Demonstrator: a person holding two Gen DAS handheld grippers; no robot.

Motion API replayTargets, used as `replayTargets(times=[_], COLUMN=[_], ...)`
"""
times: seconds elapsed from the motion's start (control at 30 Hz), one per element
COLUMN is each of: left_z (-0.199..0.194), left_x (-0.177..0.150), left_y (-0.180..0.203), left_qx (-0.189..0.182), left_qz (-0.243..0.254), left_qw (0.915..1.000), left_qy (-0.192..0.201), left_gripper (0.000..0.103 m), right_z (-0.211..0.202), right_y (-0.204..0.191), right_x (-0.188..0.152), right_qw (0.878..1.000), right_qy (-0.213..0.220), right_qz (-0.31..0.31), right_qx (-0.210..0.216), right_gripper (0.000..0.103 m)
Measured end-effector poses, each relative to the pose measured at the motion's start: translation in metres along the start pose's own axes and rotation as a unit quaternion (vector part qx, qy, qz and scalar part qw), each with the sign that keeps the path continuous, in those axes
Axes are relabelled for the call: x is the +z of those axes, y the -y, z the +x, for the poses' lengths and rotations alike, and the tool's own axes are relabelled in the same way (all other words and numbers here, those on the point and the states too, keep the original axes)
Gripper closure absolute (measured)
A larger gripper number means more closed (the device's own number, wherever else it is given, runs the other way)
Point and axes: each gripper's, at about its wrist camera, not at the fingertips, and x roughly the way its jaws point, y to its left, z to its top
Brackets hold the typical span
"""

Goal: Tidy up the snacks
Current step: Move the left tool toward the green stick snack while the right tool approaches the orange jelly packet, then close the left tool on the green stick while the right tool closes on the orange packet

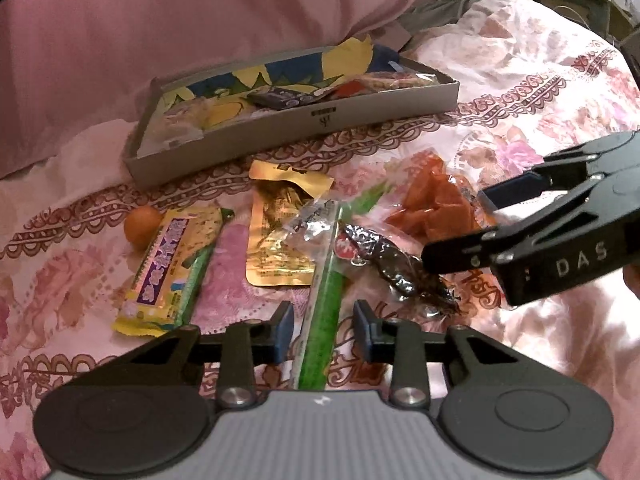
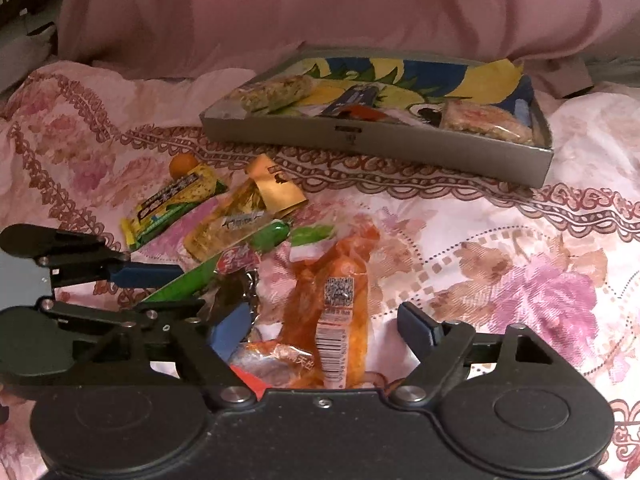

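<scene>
A floral bedspread (image 1: 520,92) is seen spread over the bed, with a pink pillow (image 2: 360,4) lying along its far edge.

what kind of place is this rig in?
Most likely a bedroom, working on a bed: a floral bedspread under everything, a big pink pillow behind, and snack packets beside a shallow box on the covers.
</scene>
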Motion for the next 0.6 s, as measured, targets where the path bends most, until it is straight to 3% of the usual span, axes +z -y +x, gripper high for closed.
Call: replayTargets(times=[0.17,0.33,0.5,0.57,0.6], left_z=[0.003,0.002,-0.001,-0.003,-0.004], left_x=[0.002,0.002,0.003,0.004,0.004], left_y=[-0.008,-0.009,-0.006,-0.005,-0.005], left_qx=[-0.012,-0.014,-0.017,-0.020,-0.027], left_qz=[-0.031,-0.042,-0.038,-0.042,-0.049], left_qw=[0.9994,0.9990,0.9990,0.9987,0.9982], left_qy=[-0.007,-0.011,-0.017,-0.019,-0.021], left_gripper=[0.066,0.066,0.081,0.083,0.084], right_z=[0.001,-0.001,-0.006,-0.009,-0.011], right_y=[0.001,-0.005,-0.016,-0.017,-0.018], right_x=[-0.001,0.002,0.003,0.004,0.004], right_qw=[1.000,1.000,0.999,0.999,0.999], right_qy=[-0.002,-0.001,0.002,0.005,0.006], right_qz=[0.004,-0.003,-0.037,-0.039,-0.042], right_qx=[0.004,0.015,0.003,0.005,0.004], right_gripper=[0.022,0.039,0.041,0.042,0.053])
